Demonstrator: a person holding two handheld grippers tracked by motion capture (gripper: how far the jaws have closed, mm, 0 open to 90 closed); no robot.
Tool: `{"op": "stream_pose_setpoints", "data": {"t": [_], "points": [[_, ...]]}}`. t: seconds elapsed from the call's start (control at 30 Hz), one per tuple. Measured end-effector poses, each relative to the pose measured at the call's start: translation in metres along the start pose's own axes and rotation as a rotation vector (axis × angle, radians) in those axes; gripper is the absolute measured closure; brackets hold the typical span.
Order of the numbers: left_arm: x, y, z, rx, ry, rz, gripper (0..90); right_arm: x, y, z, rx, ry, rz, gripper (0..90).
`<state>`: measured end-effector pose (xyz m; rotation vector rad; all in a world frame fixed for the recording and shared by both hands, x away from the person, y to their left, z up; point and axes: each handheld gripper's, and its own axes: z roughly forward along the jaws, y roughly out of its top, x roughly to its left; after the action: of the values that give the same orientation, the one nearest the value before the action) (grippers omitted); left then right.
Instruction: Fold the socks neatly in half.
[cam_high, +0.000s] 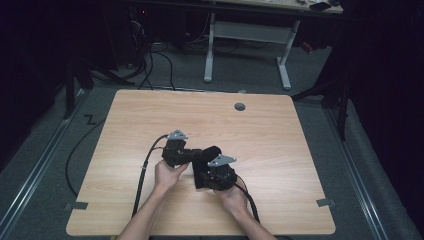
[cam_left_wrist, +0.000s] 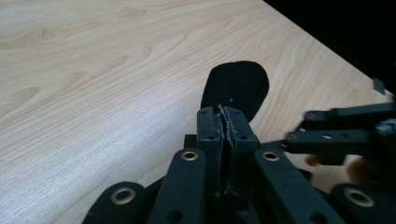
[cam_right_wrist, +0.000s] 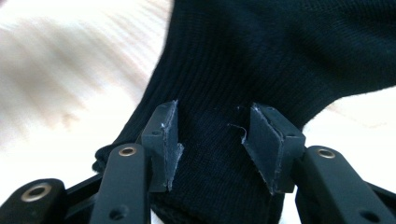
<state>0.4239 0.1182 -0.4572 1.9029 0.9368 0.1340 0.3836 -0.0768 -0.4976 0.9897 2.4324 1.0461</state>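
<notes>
A sock (cam_high: 207, 159) lies on the table (cam_high: 280, 130) near its front middle, between the two grippers. The left gripper (cam_high: 187, 156) is at its left, the right gripper (cam_high: 207, 172) just right and nearer the person.

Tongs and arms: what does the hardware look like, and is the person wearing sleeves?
Both tongs, left and right, are black, with brass-coloured rivets on the links and frayed black pads. Each carries a grey three-cornered plate on top and trails a black cable. The forearms are bare, no sleeves in view.
</notes>
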Motion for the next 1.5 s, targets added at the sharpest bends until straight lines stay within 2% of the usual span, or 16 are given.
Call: {"op": "stream_pose_setpoints", "data": {"t": [0.1, 0.17, 0.27, 0.33, 0.4, 0.43, 0.5, 0.57, 0.67, 0.8, 1.07, 1.3, 1.33, 1.37, 1.4, 1.5], "points": [[0.001, 0.000, 0.001, -0.010, 0.002, 0.005, 86.5, -0.002, 0.004, 0.006, -0.005, -0.016, 0.008, 53.3], [0.003, -0.001, 0.002, -0.023, 0.007, -0.009, 86.5, -0.002, 0.007, 0.006, 0.000, -0.008, 0.008, 52.8], [0.005, -0.001, 0.004, -0.037, 0.007, -0.016, 86.4, -0.002, 0.005, -0.009, -0.056, 0.012, 0.017, 51.9], [0.004, -0.001, 0.005, -0.041, 0.008, -0.010, 86.4, 0.000, -0.004, -0.029, -0.090, 0.033, 0.036, 50.0], [0.003, 0.000, 0.007, -0.055, -0.003, -0.001, 86.4, 0.001, -0.009, -0.033, -0.082, 0.041, 0.037, 49.0], [0.003, 0.000, 0.007, -0.055, -0.003, -0.001, 86.5, 0.001, -0.009, -0.033, -0.082, 0.041, 0.037, 49.0], [0.004, -0.001, 0.007, -0.049, -0.006, 0.001, 86.4, 0.000, -0.015, -0.027, -0.038, 0.021, 0.028, 47.5], [0.003, -0.001, 0.004, -0.054, -0.013, 0.012, 86.4, -0.001, -0.018, -0.025, -0.030, 0.030, 0.055, 47.2], [0.001, 0.001, -0.002, -0.069, -0.023, 0.018, 86.5, -0.003, -0.019, -0.020, -0.009, 0.042, 0.057, 46.4], [0.002, 0.003, -0.008, -0.065, -0.018, 0.000, 86.5, -0.008, -0.017, -0.015, 0.004, 0.060, 0.067, 46.3], [0.000, 0.003, -0.019, -0.065, -0.005, 0.015, 86.4, -0.011, -0.014, -0.006, -0.030, 0.045, 0.063, 46.3], [-0.017, 0.003, -0.024, -0.048, -0.007, 0.080, 86.4, -0.012, -0.015, -0.004, -0.040, 0.037, 0.070, 46.4], [-0.019, 0.003, -0.025, -0.052, -0.011, 0.083, 86.4, -0.012, -0.015, -0.003, -0.042, 0.033, 0.068, 46.6], [-0.021, 0.002, -0.025, -0.053, -0.017, 0.086, 86.4, -0.010, -0.016, -0.003, -0.033, 0.002, 0.035, 48.3], [-0.024, 0.001, -0.026, -0.052, -0.015, 0.098, 86.3, -0.003, -0.018, -0.002, -0.049, -0.063, -0.024, 48.7], [-0.027, -0.001, -0.026, -0.055, -0.015, 0.108, 86.3, -0.007, -0.019, -0.002, -0.045, -0.038, -0.010, 49.3]]}}
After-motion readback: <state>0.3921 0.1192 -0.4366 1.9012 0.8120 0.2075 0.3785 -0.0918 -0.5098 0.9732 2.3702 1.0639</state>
